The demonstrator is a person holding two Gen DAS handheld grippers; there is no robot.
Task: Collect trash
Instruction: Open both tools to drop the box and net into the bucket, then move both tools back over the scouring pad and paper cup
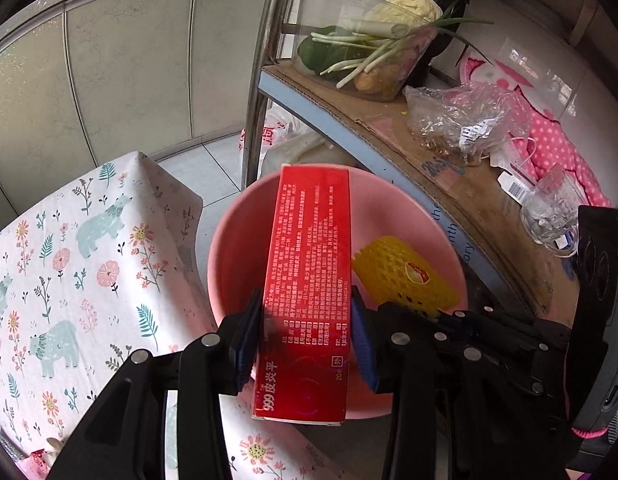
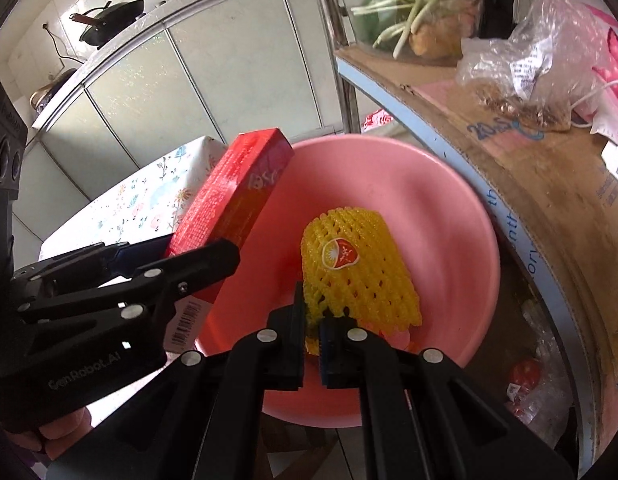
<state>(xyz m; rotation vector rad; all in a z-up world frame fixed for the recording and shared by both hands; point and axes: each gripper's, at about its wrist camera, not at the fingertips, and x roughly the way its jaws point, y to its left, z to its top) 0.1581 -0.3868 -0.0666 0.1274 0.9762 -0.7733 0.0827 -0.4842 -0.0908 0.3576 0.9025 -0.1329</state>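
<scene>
Here, your left gripper (image 1: 307,344) has its jaws clamped on the sides of the red medicine box (image 1: 309,280), which hangs over the pink basin (image 1: 237,240) at centre frame. Tip the box clear of the rim before letting go, so it drops inside instead of sliding onto the floral tablecloth (image 1: 81,264). Your right gripper (image 2: 312,334), jaws slightly apart, sits around the near edge of the yellow foam fruit net (image 2: 357,268), which lies in the basin; whether the pads grip it, I cannot tell.
</scene>
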